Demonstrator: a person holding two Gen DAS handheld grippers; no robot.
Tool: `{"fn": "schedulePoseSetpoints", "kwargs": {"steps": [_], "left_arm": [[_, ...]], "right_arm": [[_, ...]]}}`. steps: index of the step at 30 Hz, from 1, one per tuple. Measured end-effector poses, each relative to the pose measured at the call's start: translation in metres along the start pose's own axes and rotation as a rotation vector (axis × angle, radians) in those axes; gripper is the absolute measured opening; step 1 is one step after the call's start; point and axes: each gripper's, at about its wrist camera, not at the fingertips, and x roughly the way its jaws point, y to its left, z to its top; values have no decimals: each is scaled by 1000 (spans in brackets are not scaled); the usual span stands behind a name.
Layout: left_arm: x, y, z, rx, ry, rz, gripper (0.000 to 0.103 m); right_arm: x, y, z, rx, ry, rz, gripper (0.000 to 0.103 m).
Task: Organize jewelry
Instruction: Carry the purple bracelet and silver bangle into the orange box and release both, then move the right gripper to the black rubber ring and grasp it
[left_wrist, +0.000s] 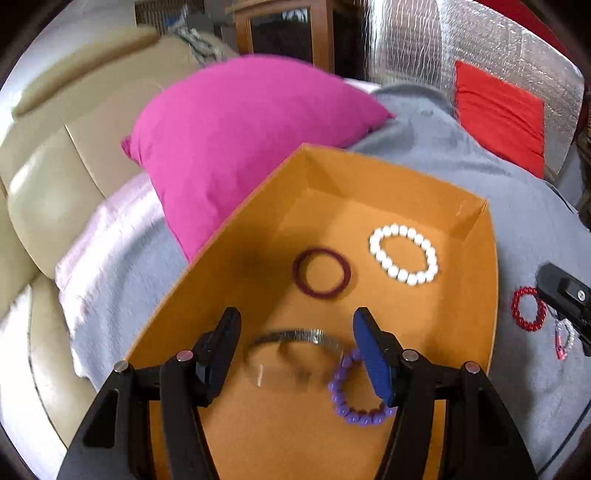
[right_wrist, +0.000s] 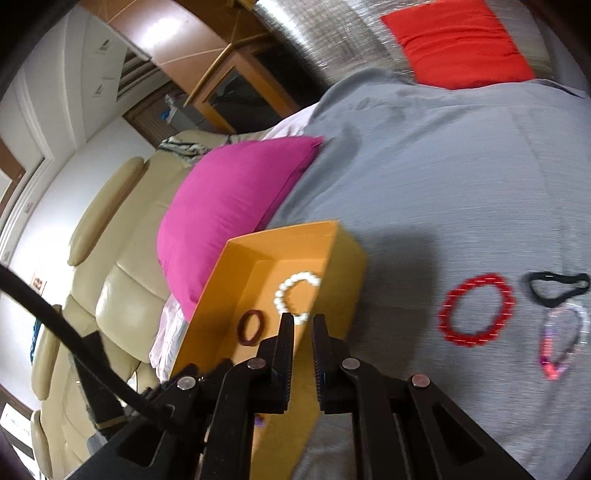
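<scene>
An orange box (left_wrist: 236, 229) lies on a grey blanket. It holds a white bead bracelet (left_wrist: 403, 254), a maroon ring band (left_wrist: 321, 272), a silver bangle (left_wrist: 295, 338) and a purple bead bracelet (left_wrist: 354, 410). My left gripper (left_wrist: 297, 326) is open and empty above the box, over the silver bangle. On the blanket right of the box (right_wrist: 347, 258) lie a red bead bracelet (right_wrist: 476, 310), a black hair band (right_wrist: 557, 288) and a pink-clear bracelet (right_wrist: 561, 339). My right gripper (right_wrist: 303, 321) hovers over the box's right wall, jaws nearly closed with a narrow gap, holding nothing.
A magenta pillow (left_wrist: 243, 133) lies against the box's far left side. A beige leather sofa (left_wrist: 44, 192) is to the left. A red cushion (right_wrist: 458, 40) and silver foil sheet (left_wrist: 491, 40) are at the back. The grey blanket (right_wrist: 443, 177) stretches right.
</scene>
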Motion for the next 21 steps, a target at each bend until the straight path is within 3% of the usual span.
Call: {"fn": "schedulePoseSetpoints", "kwargs": {"steps": [4, 10, 21], "left_arm": [[-19, -9, 2, 14, -91, 36, 64], [-39, -31, 8, 46, -174, 24, 64], [-67, -77, -4, 116, -227, -45, 65]], "right_arm": [[-20, -17, 3, 26, -13, -30, 12], [-63, -47, -1, 68, -42, -102, 12], [-149, -111, -17, 206, -144, -232, 12]]}}
